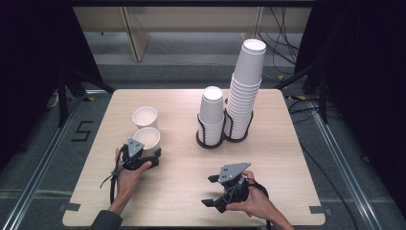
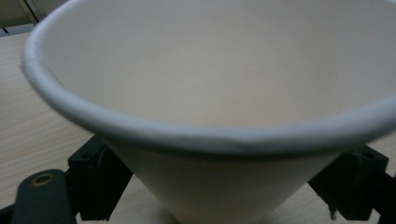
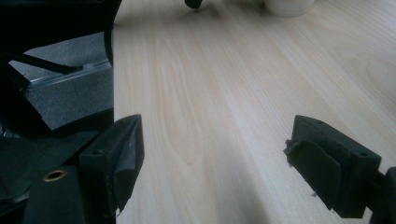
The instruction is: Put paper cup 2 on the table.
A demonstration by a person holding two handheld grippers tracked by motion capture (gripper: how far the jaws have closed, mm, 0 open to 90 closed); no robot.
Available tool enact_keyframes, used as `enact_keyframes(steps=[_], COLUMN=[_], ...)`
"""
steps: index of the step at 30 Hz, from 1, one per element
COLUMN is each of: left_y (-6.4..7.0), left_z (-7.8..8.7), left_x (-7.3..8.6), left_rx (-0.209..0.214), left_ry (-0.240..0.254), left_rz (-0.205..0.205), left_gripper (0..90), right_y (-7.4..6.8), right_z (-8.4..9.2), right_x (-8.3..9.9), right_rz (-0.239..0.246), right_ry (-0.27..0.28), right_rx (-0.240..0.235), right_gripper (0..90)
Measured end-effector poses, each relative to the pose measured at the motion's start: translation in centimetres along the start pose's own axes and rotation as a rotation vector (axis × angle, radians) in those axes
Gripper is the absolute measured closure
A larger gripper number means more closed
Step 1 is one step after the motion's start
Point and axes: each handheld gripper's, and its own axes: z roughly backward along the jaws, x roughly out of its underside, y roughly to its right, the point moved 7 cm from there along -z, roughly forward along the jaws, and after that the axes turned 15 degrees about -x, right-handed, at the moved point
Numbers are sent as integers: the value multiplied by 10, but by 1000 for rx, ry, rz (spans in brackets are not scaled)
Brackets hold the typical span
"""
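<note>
In the high view the left gripper (image 1: 152, 154) is clenching the near white paper cup (image 1: 147, 139) toward the wooden table's (image 1: 182, 201) left edge; in the left gripper view its jaws are pinching the light, crushable wall low down, wanting gentleness; in the right gripper view the right gripper (image 3: 215, 158) is hanging released.

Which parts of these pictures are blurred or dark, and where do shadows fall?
Left gripper view: the near cup is soft and out of focus, its rim blurred. Right gripper view: dim, with broad shadow across the table; the jaws are dark. High view: evenly lit table, black surroundings, slightly soft overall.
</note>
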Motion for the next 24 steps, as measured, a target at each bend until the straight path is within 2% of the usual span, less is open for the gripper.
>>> enact_keyframes(steps=[1,8,11,12,13,15,16,18,19,20,24], left_y=[-1,-2,-2,-3,-4,-5,-5,-6,-7,-9,-11], left_z=[1,8,14,16,19,24,26,28,29,31,41], left_x=[1,5,6,7,8,9,11,14,15,16,19], left_rx=[-2,0,8,12,9,5,13,21,15,20,13], left_ry=[-7,-17,-23,-30,-41,-44,-47,-60,-61,-64,-71], left_rz=[-9,0,0,-4,-6,5,-4,9,14,8,-4], left_gripper=[145,145,146,146,145,146,145,145,146,146,146], right_y=[-1,-2,-2,0,-1,0,0,1,0,1,0], right_z=[0,3,7,8,9,12,12,14,14,14,16], right_x=[0,2,3,3,4,6,6,7,9,9,11], right_rz=[-6,-10,-22,0,-22,-36,-32,-28,-50,-35,-41], right_ry=[4,9,16,17,19,23,25,31,30,30,29], right_rx=[-2,0,17,25,22,36,31,43,45,42,44], right_gripper=[193,193,193,193,193,192,192,192,192,192,191])
